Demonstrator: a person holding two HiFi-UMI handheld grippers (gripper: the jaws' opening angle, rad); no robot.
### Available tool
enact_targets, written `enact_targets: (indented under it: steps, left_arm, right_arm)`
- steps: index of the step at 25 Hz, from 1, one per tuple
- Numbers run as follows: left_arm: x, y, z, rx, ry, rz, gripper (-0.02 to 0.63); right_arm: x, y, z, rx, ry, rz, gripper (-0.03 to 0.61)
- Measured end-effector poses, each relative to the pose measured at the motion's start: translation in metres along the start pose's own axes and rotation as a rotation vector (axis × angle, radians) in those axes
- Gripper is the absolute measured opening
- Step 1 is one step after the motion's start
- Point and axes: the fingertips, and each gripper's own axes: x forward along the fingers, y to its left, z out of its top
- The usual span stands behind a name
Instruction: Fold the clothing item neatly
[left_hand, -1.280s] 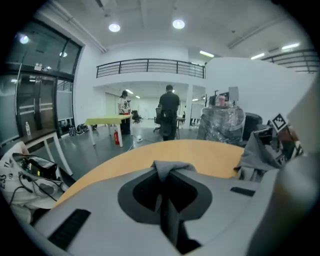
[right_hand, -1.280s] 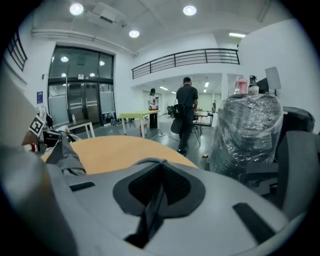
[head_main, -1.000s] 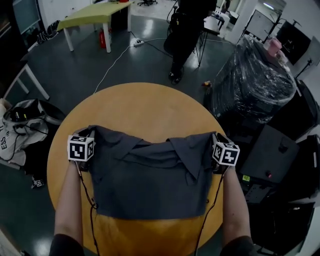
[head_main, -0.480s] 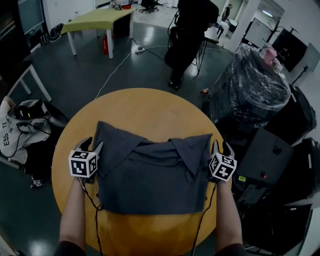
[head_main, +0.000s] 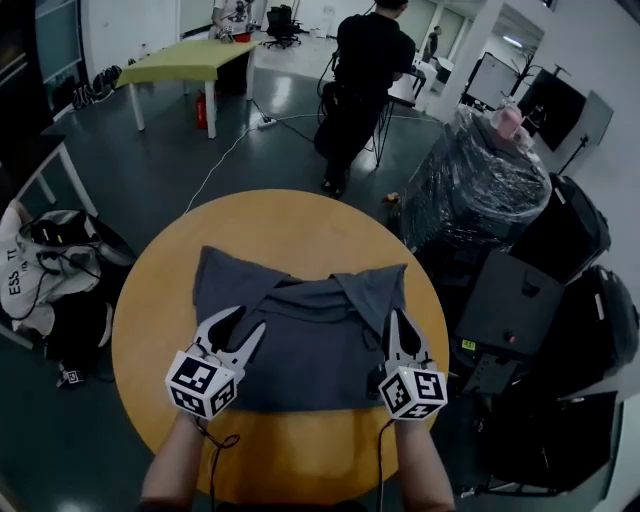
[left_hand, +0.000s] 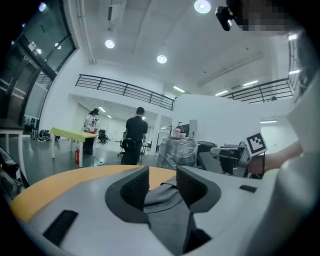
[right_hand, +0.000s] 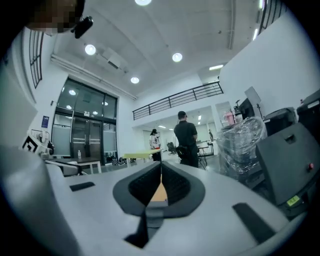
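Two grippers we hold above the table (head_main: 280, 215) — left gripper (head_main: 248, 318) wide, jaws just eased in slightly, gripping nothing; right gripper (head_main: 394, 318) just closed tight, empty. One grey shirt (head_main: 300, 345) lies folded mid-table, beneath both tips.

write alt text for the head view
A dark grey collared shirt lies partly folded on a round wooden table. Above its near edge, the left gripper has just opened and the right gripper has just closed, both empty.
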Motion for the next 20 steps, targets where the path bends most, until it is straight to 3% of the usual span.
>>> enact_targets:
  steps: [3, 6, 17, 20]
  left_arm:
    - [-0.015, -0.029, 0.007, 0.029, -0.038, -0.026, 0.064]
    - [-0.029, -0.053, 0.010, 0.047, -0.049, -0.044, 0.013]
    - [-0.108, -0.185, -0.004, 0.053, -0.086, -0.102, 0.008]
    - [-0.135, -0.234, -0.009, 0.096, -0.092, -0.090, 0.009]
  right_arm:
    - [-0.035, 0.038, 0.007, 0.021, -0.048, 0.039, -0.008]
    - [-0.066, 0.066, 0.013, 0.035, -0.080, 0.062, -0.008]
    - [-0.183, 0.106, 0.028, -0.026, -0.145, 0.188, -0.009]
    - [-0.239, 0.109, 0.028, -0.015, -0.151, 0.231, -0.009]
